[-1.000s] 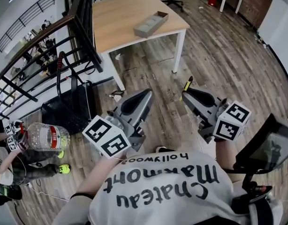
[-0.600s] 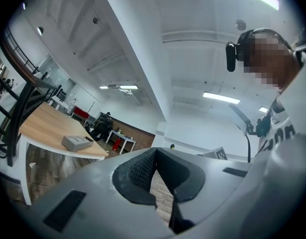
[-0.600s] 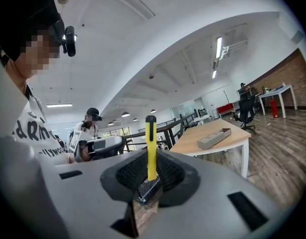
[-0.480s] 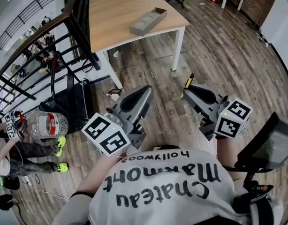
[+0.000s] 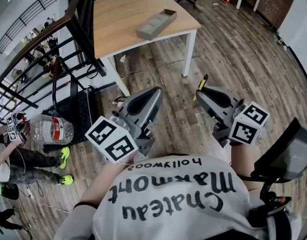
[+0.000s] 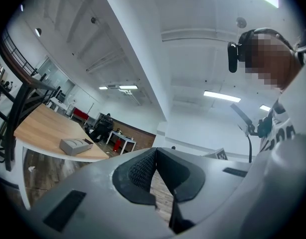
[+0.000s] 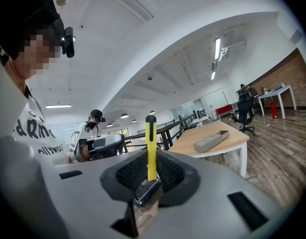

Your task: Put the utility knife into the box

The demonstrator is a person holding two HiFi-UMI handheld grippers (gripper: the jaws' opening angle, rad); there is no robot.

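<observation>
Yellow utility knife (image 7: 151, 148), grey box (image 5: 156, 24), pale wooden table (image 5: 124, 13)

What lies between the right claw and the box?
In the head view, only bare floor and the table edge lie between the right claw and the box.

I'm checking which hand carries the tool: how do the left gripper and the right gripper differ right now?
The right gripper is shut on a yellow utility knife that sticks out past its jaws; the left gripper holds nothing. The left gripper's jaws meet at their tips; the right gripper's press on the knife. Both point toward the box on the table.
</observation>
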